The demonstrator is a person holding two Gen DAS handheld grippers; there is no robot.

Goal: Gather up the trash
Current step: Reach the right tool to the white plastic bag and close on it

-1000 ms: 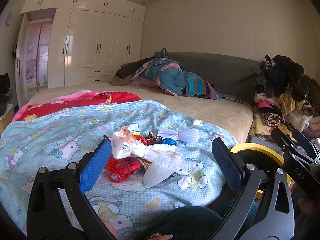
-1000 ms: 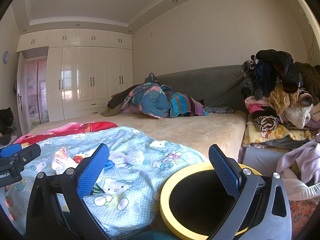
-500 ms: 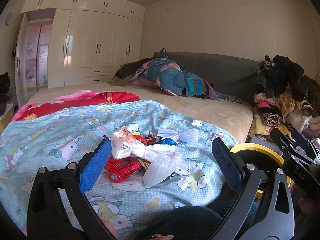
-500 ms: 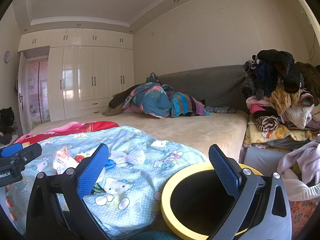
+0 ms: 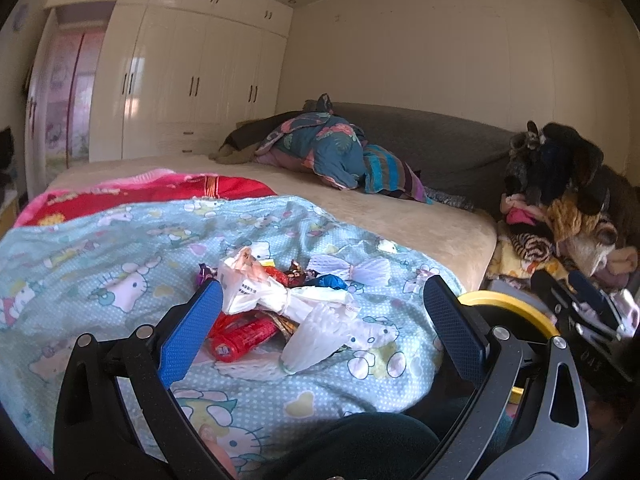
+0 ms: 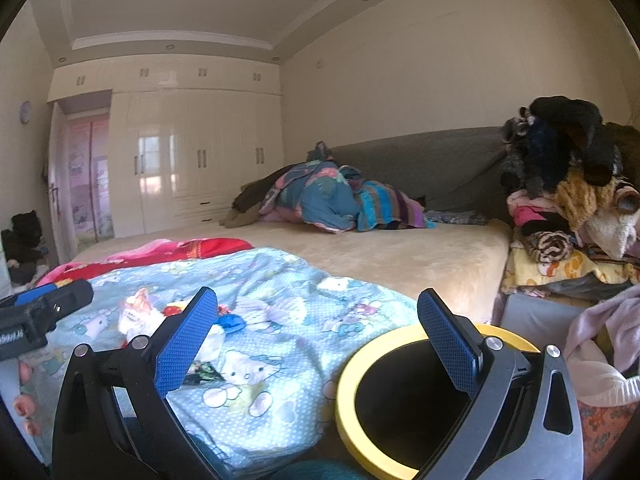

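Barely anything moved in the last second

Only real change is in the right wrist view: the camera tipped up a touch, so the yellow-rimmed bin [image 6: 400, 396] and the blue cartoon-cat blanket [image 6: 280, 292] sit slightly lower toward 6 o'clock and more ceiling shows at 12. From the left wrist view, the right tongs [image 5: 576, 308] over at 3 o'clock drifted a hair lower.

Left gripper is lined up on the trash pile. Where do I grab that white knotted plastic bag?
Grip the white plastic bag at its tied waist, where it cinches narrow between two puffy ends. Come straight ahead and down with the open left gripper, fingers either side of the knot. It lies on top of the red wrapper, so it should lift clear.
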